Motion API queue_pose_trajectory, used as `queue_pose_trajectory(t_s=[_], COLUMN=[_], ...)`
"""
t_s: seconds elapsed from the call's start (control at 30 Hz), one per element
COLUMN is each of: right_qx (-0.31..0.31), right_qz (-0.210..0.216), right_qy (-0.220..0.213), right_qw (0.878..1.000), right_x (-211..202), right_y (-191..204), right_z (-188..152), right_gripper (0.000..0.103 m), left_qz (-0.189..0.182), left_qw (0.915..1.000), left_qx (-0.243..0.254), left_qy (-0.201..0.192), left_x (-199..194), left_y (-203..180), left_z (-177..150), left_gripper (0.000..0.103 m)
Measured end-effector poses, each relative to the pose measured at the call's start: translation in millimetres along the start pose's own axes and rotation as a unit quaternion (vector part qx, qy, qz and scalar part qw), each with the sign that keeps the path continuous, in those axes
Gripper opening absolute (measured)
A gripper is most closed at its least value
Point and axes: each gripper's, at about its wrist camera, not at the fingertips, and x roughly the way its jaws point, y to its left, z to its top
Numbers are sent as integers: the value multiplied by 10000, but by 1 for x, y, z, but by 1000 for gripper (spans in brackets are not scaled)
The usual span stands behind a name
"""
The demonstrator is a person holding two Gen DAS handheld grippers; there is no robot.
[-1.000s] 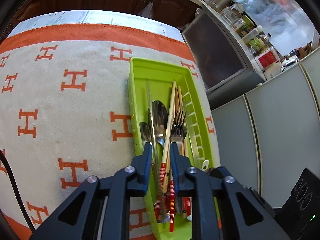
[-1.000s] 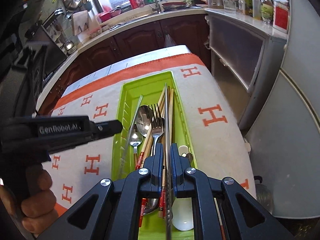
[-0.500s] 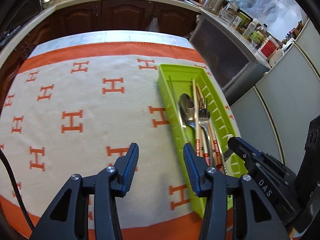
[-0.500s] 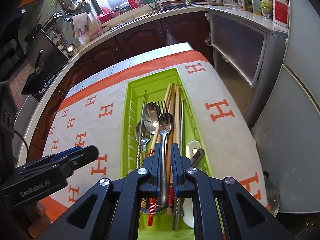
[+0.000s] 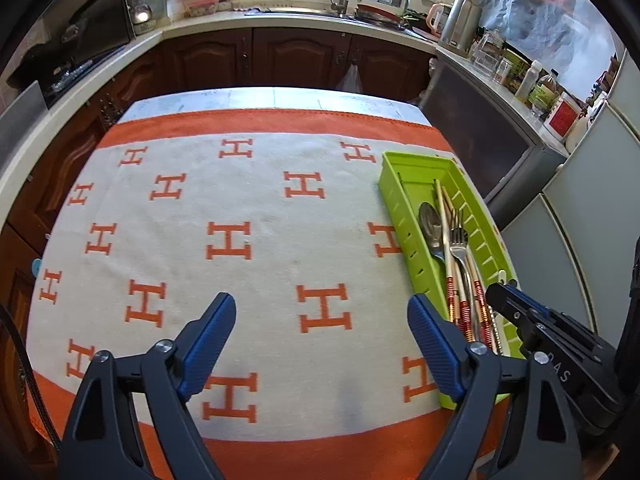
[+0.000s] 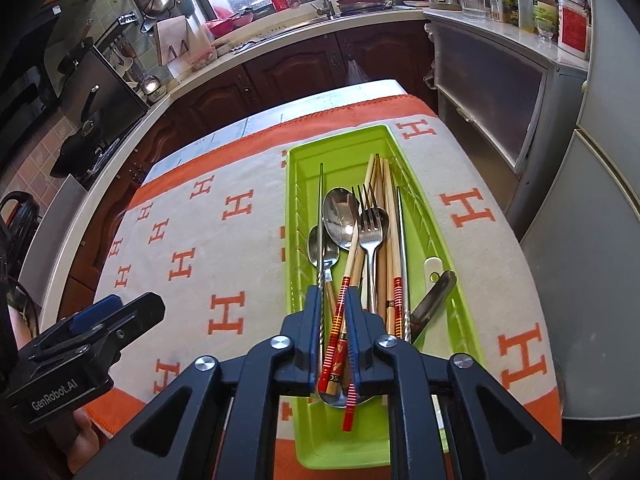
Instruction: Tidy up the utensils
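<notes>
A lime-green tray (image 6: 340, 138) lies along the right side of the table. In it are a large spoon (image 6: 340, 216), a fork (image 6: 372, 224), a small spoon (image 6: 322, 248), wooden chopsticks with red-banded ends (image 6: 396, 292) and thin metal sticks. My right gripper (image 6: 331, 300) hovers over the tray's near end. Its jaws are opening, narrowly apart, and a red-striped chopstick and a metal stick lie in the tray below the gap, not pinched. My left gripper (image 5: 320, 312) stands wide open over bare cloth left of the tray (image 5: 404, 232), and its jaws are still opening with nothing between them.
A cream cloth (image 5: 240, 200) with orange H marks and an orange border covers the table. Right of the table stand a grey cabinet (image 5: 480, 140) and a fridge. Dark cupboards and a sink counter run behind it. A hand (image 6: 80, 432) holds the left gripper (image 6: 112, 320).
My left gripper let go over the tray, opened wide and drew away to the left over the cloth. My right gripper's jaws parted slightly, and the utensils now lie loose in the tray.
</notes>
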Motion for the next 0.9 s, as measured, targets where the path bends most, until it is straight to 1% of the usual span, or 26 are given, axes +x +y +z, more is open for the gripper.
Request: queue_pose_trajectory(t_s=[0.07, 0.1, 0.3, 0.4, 0.47, 0.57, 0.73, 0.9], right_qx=[1, -6, -51, -90, -109, -146, -209, -282], right_qz=[-21, -18, -36, -19, -4, 26, 74, 119], right_qy=[-20, -20, -28, -11, -5, -10, -82, -235], right_qw=[10000, 10000, 10000, 10000, 9999, 9999, 9997, 9993], right_x=[-3, -4, -10, -13, -15, -19, -32, -48], right_y=[2, 1, 8, 11, 13, 17, 23, 30], right_z=[-3, -3, -13, -16, -19, -22, -26, -28], right_gripper=[24, 26, 35, 35, 35, 36, 38, 49], left_qz=[123, 170, 383, 437, 478, 593, 715, 844], left_qw=[9999, 9998, 9992, 9990, 9988, 9982, 9973, 9960], left_qx=[42, 55, 113, 69, 56, 59, 61, 37], left_qy=[-24, -27, 55, 85, 90, 29, -144, -284], left_x=[-3, -4, -9, -12, -15, -22, -36, -49], left_y=[2, 4, 12, 17, 20, 23, 28, 35], left_z=[-3, -4, -14, -18, -20, -24, -27, -30], left_gripper=[95, 96, 97, 97, 99, 101, 102, 102])
